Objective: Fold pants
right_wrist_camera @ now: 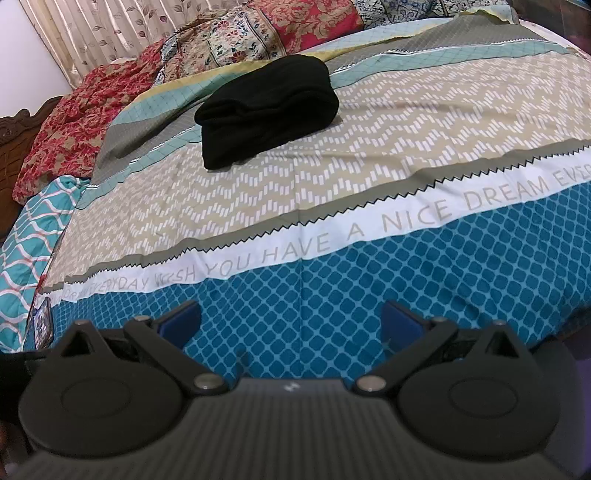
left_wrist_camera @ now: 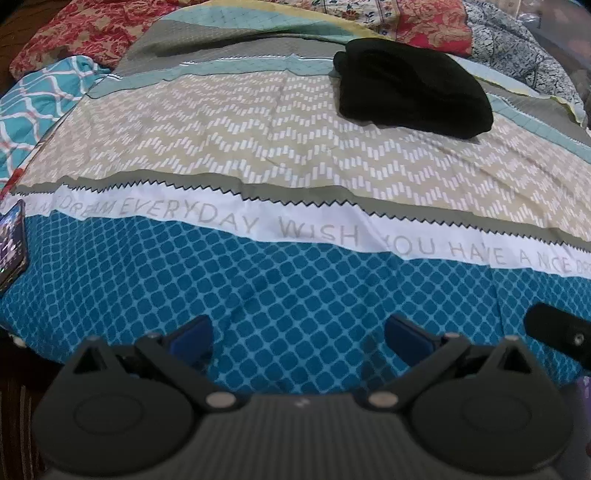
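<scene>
The black pants (left_wrist_camera: 413, 86) lie folded in a compact bundle on the bed's beige zigzag band, far from both grippers; they also show in the right wrist view (right_wrist_camera: 267, 110). My left gripper (left_wrist_camera: 297, 339) is open and empty, hovering over the blue diamond-pattern part of the bedsheet (left_wrist_camera: 295, 288) near the bed's front edge. My right gripper (right_wrist_camera: 291, 326) is open and empty too, over the same blue band (right_wrist_camera: 369, 280). Part of the right gripper shows at the right edge of the left wrist view (left_wrist_camera: 557, 336).
A phone (left_wrist_camera: 13, 243) lies at the bed's left edge, also seen in the right wrist view (right_wrist_camera: 42, 323). Red floral pillows (right_wrist_camera: 74, 122) and a teal quilt (right_wrist_camera: 26, 236) pile along the far and left sides. Curtains (right_wrist_camera: 110, 33) hang behind.
</scene>
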Motion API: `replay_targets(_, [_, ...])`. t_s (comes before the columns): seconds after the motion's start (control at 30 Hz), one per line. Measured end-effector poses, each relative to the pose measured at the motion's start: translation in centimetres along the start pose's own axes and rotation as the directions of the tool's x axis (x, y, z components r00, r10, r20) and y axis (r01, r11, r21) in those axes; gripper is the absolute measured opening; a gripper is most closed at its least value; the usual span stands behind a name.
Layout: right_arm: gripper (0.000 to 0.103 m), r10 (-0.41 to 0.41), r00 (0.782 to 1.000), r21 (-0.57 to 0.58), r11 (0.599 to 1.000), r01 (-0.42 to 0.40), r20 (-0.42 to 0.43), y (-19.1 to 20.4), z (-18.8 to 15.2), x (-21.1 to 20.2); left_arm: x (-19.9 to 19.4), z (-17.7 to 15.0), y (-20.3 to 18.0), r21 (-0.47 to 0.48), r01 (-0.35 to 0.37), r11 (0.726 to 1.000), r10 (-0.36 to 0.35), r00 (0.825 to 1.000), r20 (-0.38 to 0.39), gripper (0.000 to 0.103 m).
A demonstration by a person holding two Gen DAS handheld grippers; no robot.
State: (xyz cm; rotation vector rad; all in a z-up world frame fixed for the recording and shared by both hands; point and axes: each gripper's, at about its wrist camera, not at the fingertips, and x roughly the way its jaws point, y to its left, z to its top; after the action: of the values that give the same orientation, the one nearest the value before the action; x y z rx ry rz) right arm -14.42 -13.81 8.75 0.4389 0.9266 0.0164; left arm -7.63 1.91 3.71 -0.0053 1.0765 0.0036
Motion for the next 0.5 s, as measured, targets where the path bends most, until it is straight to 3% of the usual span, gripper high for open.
replay_targets(0.17, [0.103,0.0,1.0,-0.001,1.0,0.0,0.0,-0.01,0.01,-0.05,0.17,-0.19,0.12,-0.011,0.013,1.0,-0.013,1.0,-0.021,0.103])
replay_targets(0.5, [0.103,-0.002,1.0,-0.003,1.0,0.002,0.01,0.21,-0.03,-0.32,-0.28,-0.31,-0.22,0.022,-0.071,0.997,0.071,0.997,0.013,0.103])
